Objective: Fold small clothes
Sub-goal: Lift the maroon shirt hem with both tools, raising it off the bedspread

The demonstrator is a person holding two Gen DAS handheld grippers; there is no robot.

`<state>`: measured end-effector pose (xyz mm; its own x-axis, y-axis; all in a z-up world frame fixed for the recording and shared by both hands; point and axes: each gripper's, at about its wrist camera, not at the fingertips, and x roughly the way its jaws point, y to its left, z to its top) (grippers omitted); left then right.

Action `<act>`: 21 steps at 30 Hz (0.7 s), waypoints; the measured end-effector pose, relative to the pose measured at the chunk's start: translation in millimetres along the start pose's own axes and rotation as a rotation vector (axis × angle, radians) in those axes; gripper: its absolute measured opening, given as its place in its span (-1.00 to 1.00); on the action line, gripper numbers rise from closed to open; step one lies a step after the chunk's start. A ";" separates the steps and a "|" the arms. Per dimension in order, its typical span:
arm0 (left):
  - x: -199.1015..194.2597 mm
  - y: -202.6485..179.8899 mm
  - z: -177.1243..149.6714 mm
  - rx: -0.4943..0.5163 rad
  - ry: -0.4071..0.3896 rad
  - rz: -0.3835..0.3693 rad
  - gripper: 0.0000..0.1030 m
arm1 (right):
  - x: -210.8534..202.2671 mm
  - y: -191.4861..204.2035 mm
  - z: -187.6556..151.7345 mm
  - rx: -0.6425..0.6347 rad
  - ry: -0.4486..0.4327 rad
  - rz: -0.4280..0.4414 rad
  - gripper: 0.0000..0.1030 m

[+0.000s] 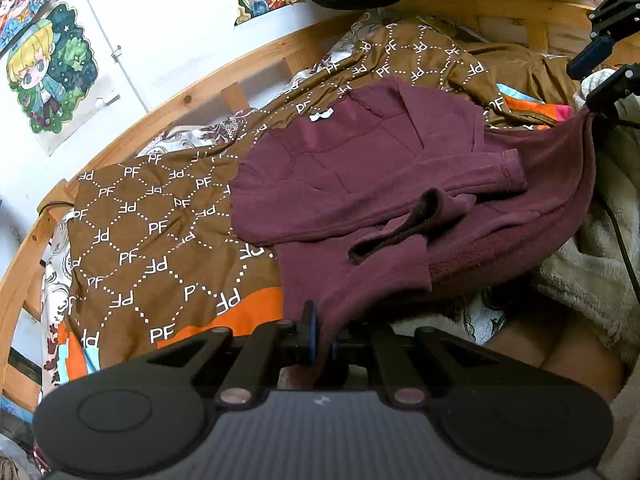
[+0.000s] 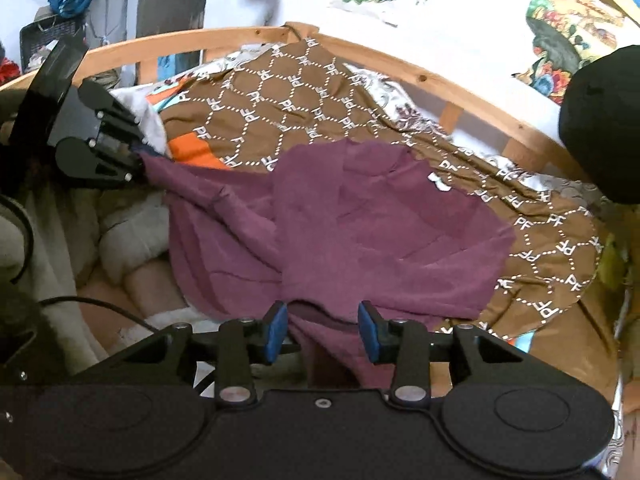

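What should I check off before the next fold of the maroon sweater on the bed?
1. Left tongs clamped on the maroon sweater: ok, the hem is pinched between the pads.
2. Right tongs gripping: not ok, the jaws are apart, with cloth lying loose between them.
3. Sleeves folded in: ok, both cuffs lie across the body.
4. Sweater flat: not ok, the near edge is lifted and bunched.
5. Brown patterned blanket smooth underneath: cannot tell.
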<state>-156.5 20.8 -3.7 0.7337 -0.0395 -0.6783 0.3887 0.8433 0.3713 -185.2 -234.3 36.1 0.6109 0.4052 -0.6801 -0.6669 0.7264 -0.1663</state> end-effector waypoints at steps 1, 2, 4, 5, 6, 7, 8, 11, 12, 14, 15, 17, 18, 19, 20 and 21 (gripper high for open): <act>0.1 0.0 0.2 0.000 0.000 0.000 -0.88 | -1.1 -1.6 0.0 -0.004 0.004 -0.006 -0.21; 0.0 0.3 -0.2 0.000 0.000 0.000 -0.88 | -1.5 -1.5 -0.2 -0.024 0.016 -0.016 -0.22; 0.1 0.4 -0.2 0.000 0.000 0.000 -0.88 | -1.1 1.4 -1.9 -0.072 0.049 -0.033 -0.24; 0.0 0.5 -0.4 0.001 0.000 0.000 -0.88 | -0.9 3.1 -3.2 -0.089 0.062 -0.037 -0.24; 0.0 0.5 -0.4 0.001 0.000 0.000 -0.88 | -0.1 3.7 -3.5 -0.101 0.075 -0.038 -0.25; -0.1 0.6 -0.5 0.001 0.000 0.000 -0.88 | 0.0 4.2 -4.4 -0.108 0.082 -0.041 -0.25; -0.1 0.7 -0.7 0.001 0.000 -0.001 -0.88 | 0.3 5.3 -5.1 -0.126 0.092 -0.053 -0.25; -0.1 0.9 -0.7 0.001 -0.001 -0.001 -0.88 | 3.4 9.5 -6.3 -0.200 0.128 -0.101 -0.29; 0.0 0.6 -0.7 -0.001 -0.002 0.000 -0.88 | 4.9 9.3 -7.0 -0.212 0.142 -0.106 -0.30; 0.5 -0.1 -0.1 -0.004 -0.001 0.002 -0.88 | 7.1 9.0 -8.3 -0.226 0.156 -0.106 -0.30; 0.9 -0.2 0.2 -0.003 -0.001 0.003 -0.88 | 8.6 9.7 -8.6 -0.236 0.159 -0.108 -0.30; 0.7 -0.9 0.6 -0.004 -0.001 0.004 -0.88 | 11.5 12.4 -7.6 -0.253 0.156 -0.101 -0.30; 0.8 -0.8 0.7 -0.004 -0.001 0.003 -0.88 | 13.6 14.0 -6.7 -0.261 0.152 -0.098 -0.30; 0.9 -0.9 0.8 -0.005 -0.002 0.003 -0.88 | 16.4 16.1 -5.7 -0.274 0.148 -0.095 -0.30; 0.7 -1.2 0.6 -0.006 -0.002 0.004 -0.88 | 18.8 17.5 -4.3 -0.285 0.146 -0.092 -0.30; 0.7 -1.2 0.6 -0.008 -0.002 0.004 -0.88 | 22.1 18.8 -2.8 -0.293 0.139 -0.089 -0.33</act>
<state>-156.1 19.4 -4.3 0.7364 -0.0377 -0.6754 0.3817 0.8475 0.3688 -185.4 -213.3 16.0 0.6217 0.2530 -0.7413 -0.7203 0.5565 -0.4141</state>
